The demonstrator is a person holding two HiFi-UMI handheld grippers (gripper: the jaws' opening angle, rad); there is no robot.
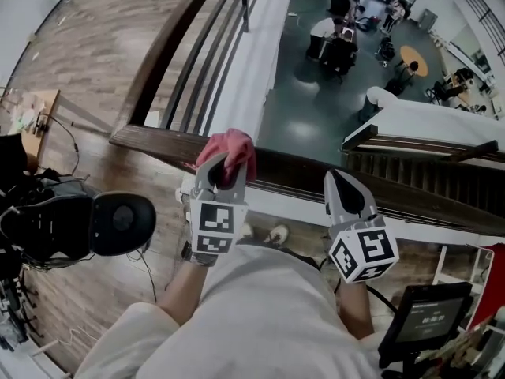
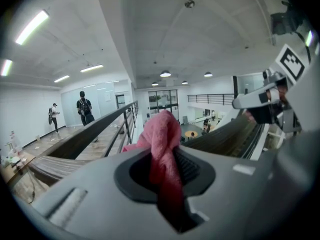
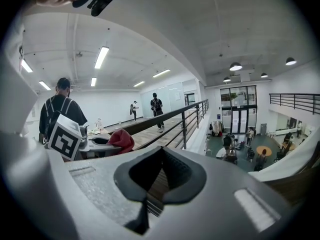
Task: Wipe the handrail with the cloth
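Observation:
The dark wooden handrail (image 1: 293, 172) runs across the head view from left to right, above an open atrium. My left gripper (image 1: 223, 169) is shut on a pink cloth (image 1: 230, 144), which bunches out past its tips and rests on the rail's top. In the left gripper view the cloth (image 2: 163, 134) stands up between the jaws. My right gripper (image 1: 346, 185) is shut and empty, over the rail a short way to the right. In the right gripper view its jaws (image 3: 161, 173) frame the rail's wood, and the cloth (image 3: 121, 139) shows at the left.
A second handrail (image 1: 177, 38) with metal bars runs away along the wooden floor at upper left. People stand far off on that floor (image 3: 157, 105). Camera gear (image 1: 87, 223) sits at my left and a monitor (image 1: 426, 314) at lower right. Beyond the rail is a drop to the lower floor (image 1: 316, 93).

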